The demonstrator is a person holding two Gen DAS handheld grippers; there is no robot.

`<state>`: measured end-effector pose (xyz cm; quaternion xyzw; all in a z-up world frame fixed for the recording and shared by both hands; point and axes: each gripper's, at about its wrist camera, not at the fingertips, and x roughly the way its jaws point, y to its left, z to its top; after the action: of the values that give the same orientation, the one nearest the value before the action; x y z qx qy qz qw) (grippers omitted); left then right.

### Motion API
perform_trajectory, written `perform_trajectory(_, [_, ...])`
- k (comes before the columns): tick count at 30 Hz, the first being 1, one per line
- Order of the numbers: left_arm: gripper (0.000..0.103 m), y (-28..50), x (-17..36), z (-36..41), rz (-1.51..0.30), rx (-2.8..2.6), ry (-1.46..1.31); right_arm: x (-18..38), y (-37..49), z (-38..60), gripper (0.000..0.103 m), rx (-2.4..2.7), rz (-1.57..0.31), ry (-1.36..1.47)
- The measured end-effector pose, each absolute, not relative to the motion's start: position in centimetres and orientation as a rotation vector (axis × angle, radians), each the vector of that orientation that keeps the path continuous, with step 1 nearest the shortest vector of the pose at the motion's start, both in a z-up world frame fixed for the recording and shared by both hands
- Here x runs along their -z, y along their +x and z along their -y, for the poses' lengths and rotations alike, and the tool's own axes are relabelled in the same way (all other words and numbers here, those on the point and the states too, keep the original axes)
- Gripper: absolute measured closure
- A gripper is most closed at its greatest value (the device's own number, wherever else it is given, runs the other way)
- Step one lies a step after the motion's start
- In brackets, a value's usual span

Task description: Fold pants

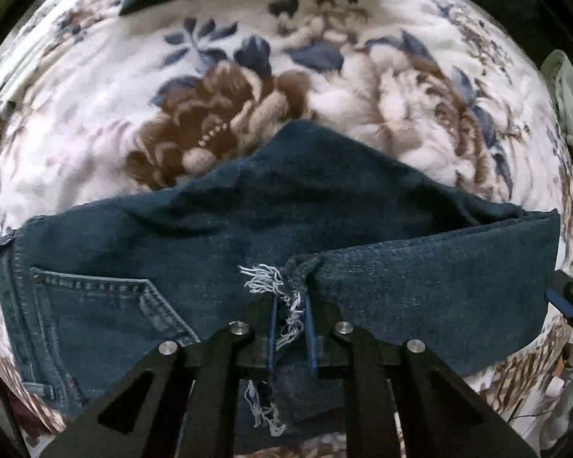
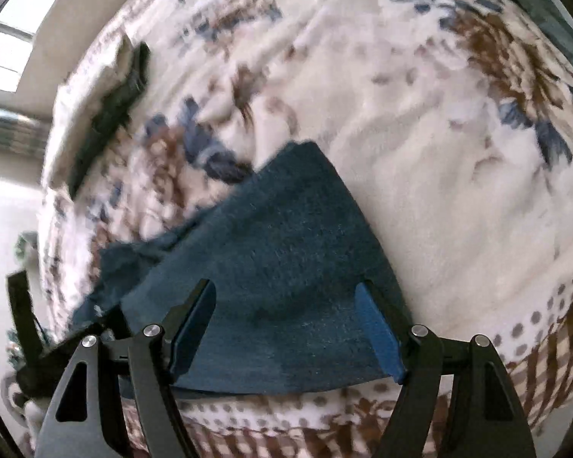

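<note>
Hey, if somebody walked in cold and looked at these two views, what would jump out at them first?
Dark blue jeans lie folded across a plush floral blanket, their back pocket low on the left of the left wrist view. At that view's centre the left gripper is shut on the frayed white hem. In the right wrist view the right gripper stands open over the denim.

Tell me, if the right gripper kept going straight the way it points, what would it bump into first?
Most likely the dark blue jeans: the right gripper points down at them with its fingers spread wide over the denim, and the floral blanket lies beneath.
</note>
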<state>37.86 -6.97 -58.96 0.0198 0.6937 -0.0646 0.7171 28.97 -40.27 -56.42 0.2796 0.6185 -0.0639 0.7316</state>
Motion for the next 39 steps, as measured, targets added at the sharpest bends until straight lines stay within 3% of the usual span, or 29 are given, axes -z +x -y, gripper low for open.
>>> perform_trajectory(2, [0.090, 38.3, 59.8, 6.8, -1.559, 0.149, 0.028, 57.7, 29.2, 40.3, 0.030, 0.152, -1.390, 0.597])
perform_trajectory(4, [0.088, 38.6, 60.1, 6.4, -1.573, 0.157, 0.006, 59.2, 29.4, 40.8, 0.049, 0.199, -1.433, 0.586])
perform_trajectory(5, [0.087, 38.6, 60.1, 5.9, -1.577, 0.164, 0.001, 60.1, 29.5, 41.3, 0.052, 0.215, -1.463, 0.602])
perform_trajectory(11, [0.080, 38.5, 57.4, 2.9, -1.578, 0.144, 0.055, 58.4, 30.3, 41.9, 0.048, 0.179, -1.473, 0.674])
perform_trajectory(14, [0.068, 38.6, 55.0, 1.6, -1.542, 0.097, 0.017, 56.6, 30.9, 41.1, 0.046, 0.135, -1.460, 0.684])
perform_trajectory(20, [0.066, 39.6, 53.3, 0.9, -1.506, 0.073, -0.062, 55.0, 35.3, 36.6, 0.048, -0.027, -1.448, 0.670])
perform_trajectory(22, [0.066, 39.5, 53.0, 1.6, -1.515, 0.080, -0.072, 55.4, 37.8, 33.9, 0.070, -0.068, -1.473, 0.514])
perform_trajectory(24, [0.066, 39.8, 54.0, 4.0, -1.534, 0.103, -0.066, 57.8, 39.9, 31.3, 0.072, -0.131, -1.587, 0.380])
perform_trajectory(26, [0.066, 40.2, 55.3, 5.3, -1.558, 0.119, -0.075, 59.8, 41.1, 29.3, 0.080, -0.137, -1.661, 0.194])
perform_trajectory(30, [0.066, 41.2, 56.6, 6.3, -1.563, 0.122, -0.070, 60.7, 43.1, 30.0, 0.087, -0.048, -1.615, 0.202])
perform_trajectory(36, [0.066, 40.6, 55.5, 3.2, -1.543, 0.087, -0.112, 59.3, 43.3, 31.4, 0.085, -0.019, -1.597, 0.354])
perform_trajectory(38, [0.066, 40.0, 54.5, 1.5, -1.522, 0.074, -0.120, 57.0, 42.5, 31.3, 0.059, -0.024, -1.566, 0.363])
perform_trajectory(39, [0.066, 39.5, 53.7, 0.3, -1.508, 0.062, -0.128, 55.7, 42.0, 31.0, 0.029, -0.019, -1.549, 0.348])
